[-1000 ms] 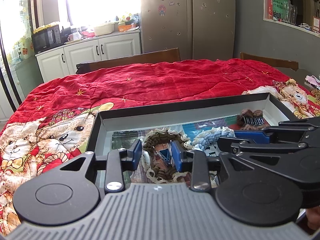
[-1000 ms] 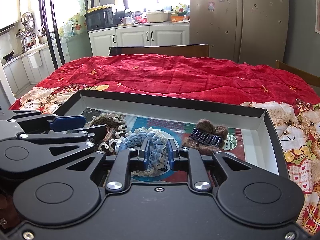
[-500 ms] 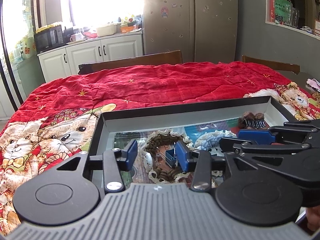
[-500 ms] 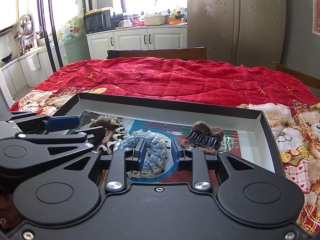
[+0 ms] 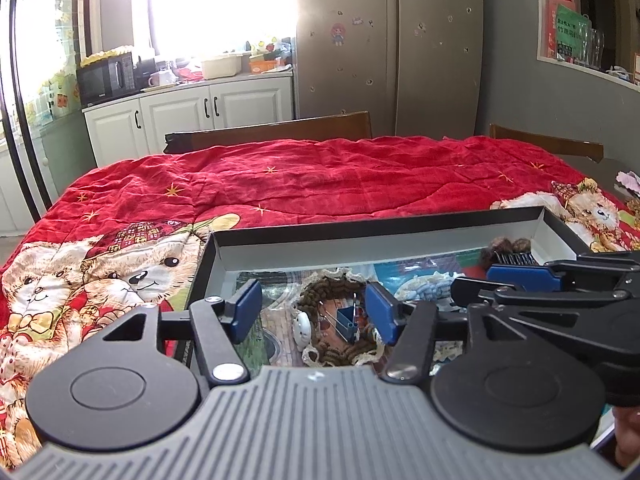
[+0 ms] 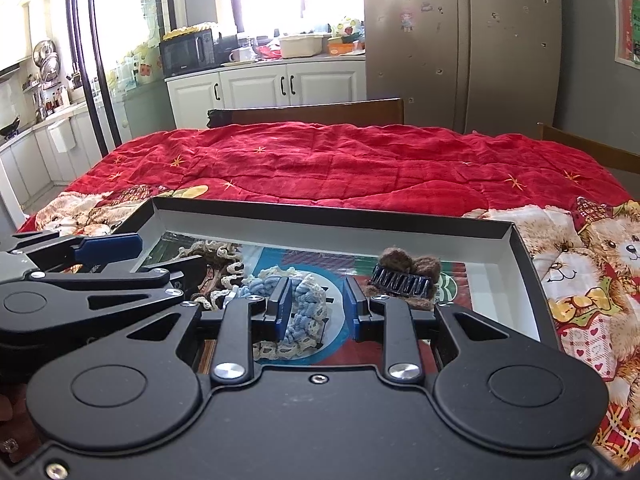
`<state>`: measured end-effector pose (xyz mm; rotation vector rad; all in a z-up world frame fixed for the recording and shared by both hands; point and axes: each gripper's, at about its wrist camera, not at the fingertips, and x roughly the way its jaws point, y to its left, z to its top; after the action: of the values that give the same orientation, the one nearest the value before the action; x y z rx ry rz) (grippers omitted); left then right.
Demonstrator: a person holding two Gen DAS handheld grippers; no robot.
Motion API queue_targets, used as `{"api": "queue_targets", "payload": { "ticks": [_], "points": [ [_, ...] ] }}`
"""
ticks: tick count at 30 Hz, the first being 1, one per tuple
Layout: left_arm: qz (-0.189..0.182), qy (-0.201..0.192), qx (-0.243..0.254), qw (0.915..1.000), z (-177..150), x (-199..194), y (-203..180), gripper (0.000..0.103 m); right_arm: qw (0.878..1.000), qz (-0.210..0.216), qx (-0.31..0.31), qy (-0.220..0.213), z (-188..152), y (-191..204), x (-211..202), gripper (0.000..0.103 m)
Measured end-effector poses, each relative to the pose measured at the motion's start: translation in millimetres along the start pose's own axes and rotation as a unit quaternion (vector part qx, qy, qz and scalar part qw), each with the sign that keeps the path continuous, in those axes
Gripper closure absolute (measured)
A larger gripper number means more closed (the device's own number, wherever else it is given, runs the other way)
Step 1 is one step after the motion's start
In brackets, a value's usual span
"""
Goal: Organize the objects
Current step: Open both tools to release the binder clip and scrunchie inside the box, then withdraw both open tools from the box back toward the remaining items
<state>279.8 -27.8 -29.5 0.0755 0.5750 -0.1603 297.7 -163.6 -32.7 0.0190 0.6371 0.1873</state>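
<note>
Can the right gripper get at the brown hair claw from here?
Probably yes: the hair claw lies uncovered in the box, just ahead-right of the open right gripper, nothing between.

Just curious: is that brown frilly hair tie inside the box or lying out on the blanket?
Inside. The brown hair tie lies on the box floor, within its walls, not on the red blanket.

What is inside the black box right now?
Inside the black box: a brown scrunchie, a blue scrunchie and a brown furry hair clip, lying on a printed picture. The hand-held grippers cover the box's near edge.
</note>
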Motion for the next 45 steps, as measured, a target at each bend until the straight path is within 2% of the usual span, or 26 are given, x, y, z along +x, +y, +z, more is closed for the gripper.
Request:
{"api": "queue_targets", "payload": {
  "ticks": [11,19,26,45],
  "points": [
    [0.005,-0.007,-0.009,0.9999,0.8,-4.8,2.7,0.023,1.000,-0.005,0.012,-0.006,1.0,-3.8,-5.9,0.068],
    [0.001,-0.014,-0.007,0.9999,2.2,-14.2,1.4,0.022,1.000,-0.007,0.017,-0.012,2.7,-6.2,-14.4,0.065],
    [-0.009,-0.030,-0.004,0.9995,5.8,-30.0,-1.6,0.017,0.999,-0.008,0.028,-0.018,5.0,-12.3,-25.1,0.060],
    [-0.011,-0.044,0.011,0.9989,6.6,-61.2,-4.9,0.014,0.999,-0.014,0.023,-0.017,7.9,-16.6,-49.4,0.059]
  ]
}}
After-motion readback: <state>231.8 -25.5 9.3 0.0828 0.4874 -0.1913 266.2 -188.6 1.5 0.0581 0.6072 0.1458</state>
